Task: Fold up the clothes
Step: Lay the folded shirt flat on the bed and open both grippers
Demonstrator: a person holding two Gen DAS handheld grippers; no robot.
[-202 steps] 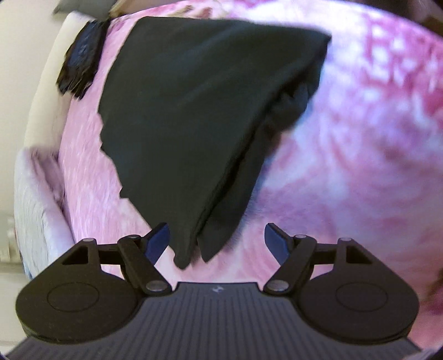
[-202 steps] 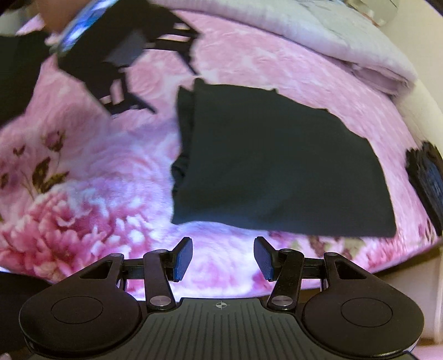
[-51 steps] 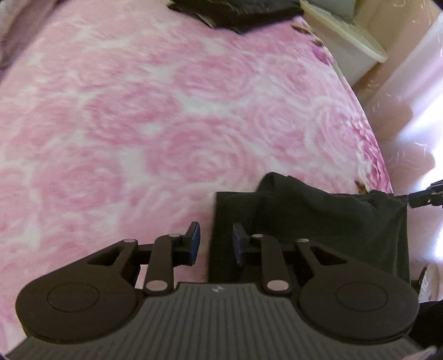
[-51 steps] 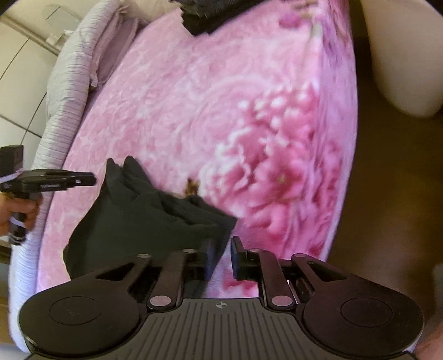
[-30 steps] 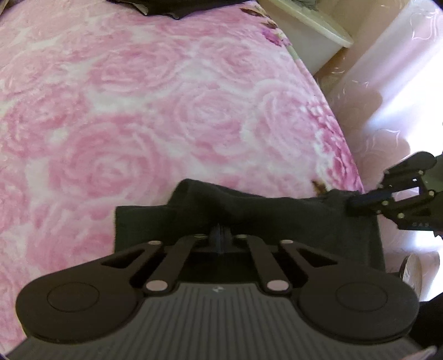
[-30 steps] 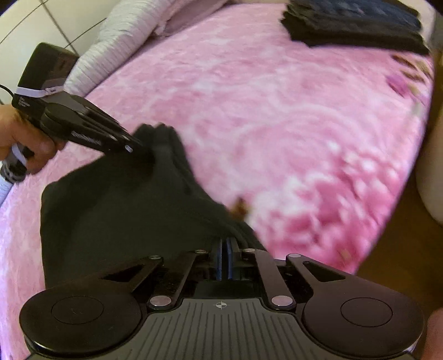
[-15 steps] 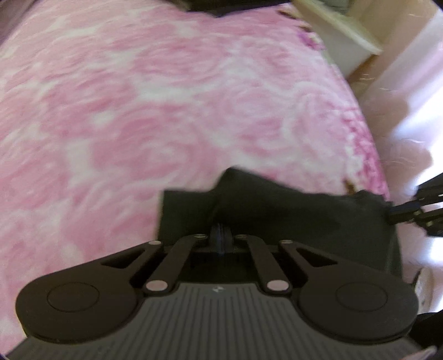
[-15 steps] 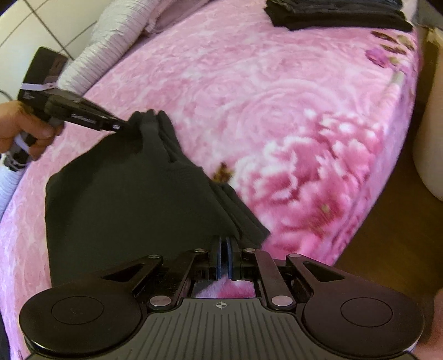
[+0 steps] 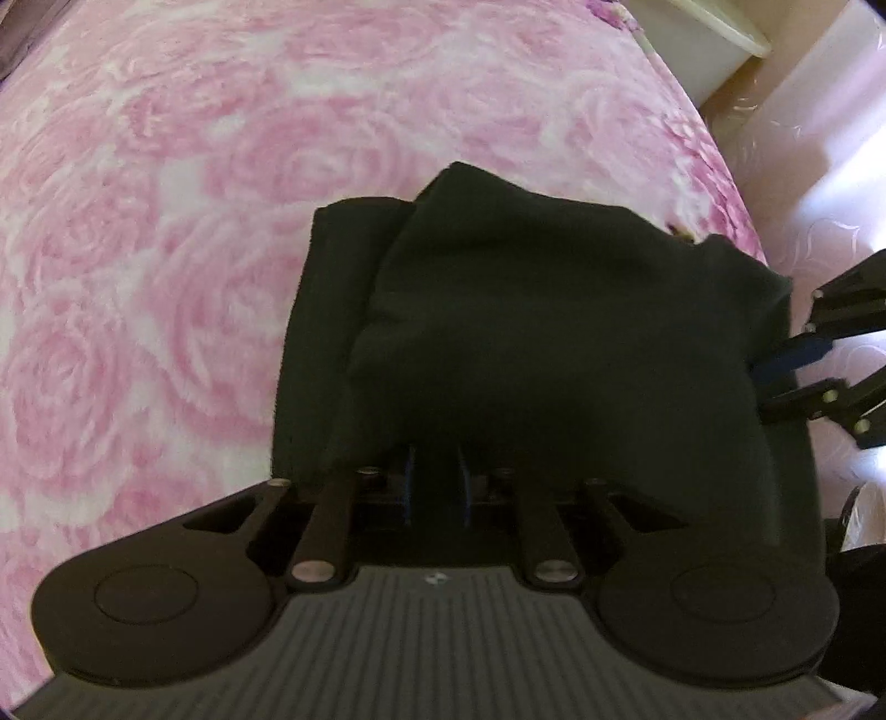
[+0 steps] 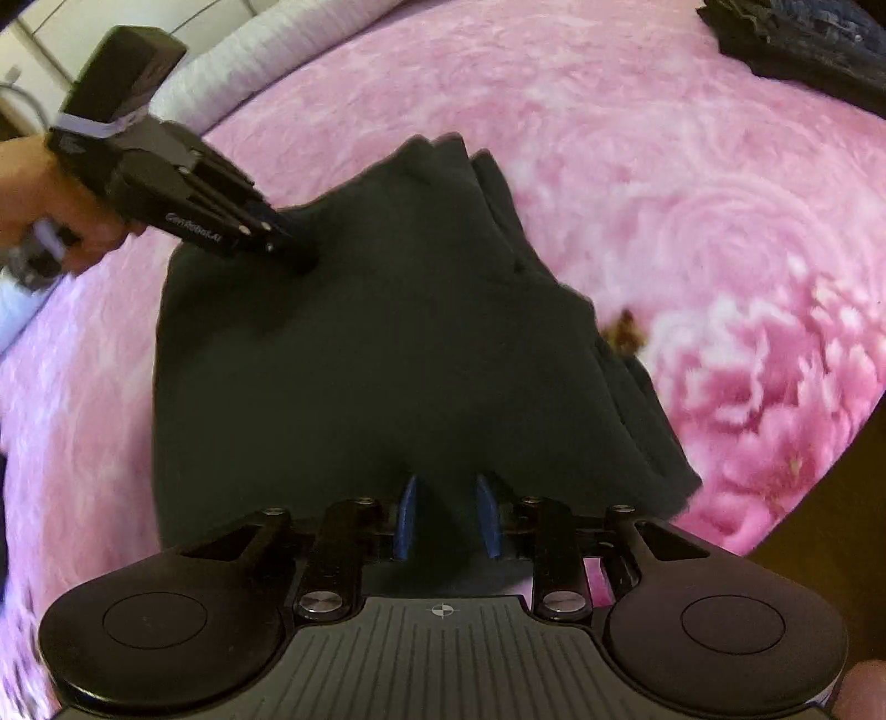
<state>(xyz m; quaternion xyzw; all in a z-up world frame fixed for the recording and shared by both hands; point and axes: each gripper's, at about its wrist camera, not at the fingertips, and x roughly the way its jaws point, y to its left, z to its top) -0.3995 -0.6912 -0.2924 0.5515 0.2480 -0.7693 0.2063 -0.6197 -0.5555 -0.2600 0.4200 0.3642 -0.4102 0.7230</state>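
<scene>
**Both jaws letting go of the folded black garment**

While both my grippers point steeply down at it, the pink rose-print blanket (image 9: pixel 221 232) fills nearly everything I see, spread across the bed and running off to a rounded edge on the right of my left wrist view. Beyond that edge stands a pale curtain (image 9: pixel 819 183), with a cream piece of furniture (image 9: pixel 703 50) at the top.

On the blanket, near that edge, lies the black garment (image 9: pixel 554 321), folded into a thick rectangle. Several layers show stacked along its right side in my right wrist view (image 10: pixel 387 354), and one corner rises in a soft peak at the far end.

At the top right of that same view, well apart from the garment, sits a dark pile of folded clothes (image 10: pixel 803 39). A ribbed grey quilt (image 10: pixel 249 61) runs along the bed's far left.

My left gripper (image 9: pixel 437 487) hangs over the garment's near edge; its jaws are opening, only a narrow gap so far, with black cloth lying between the blue pads. Whether they press on the cloth I cannot tell.

My right gripper (image 10: pixel 446 518) is over the opposite edge, its jaws opening too and standing wider. Cloth lies between its blue pads (image 10: pixel 407 515), but they stand clear of it.

My left hand (image 10: pixel 50 210) wraps the left gripper's handle at the picture's left edge.
</scene>
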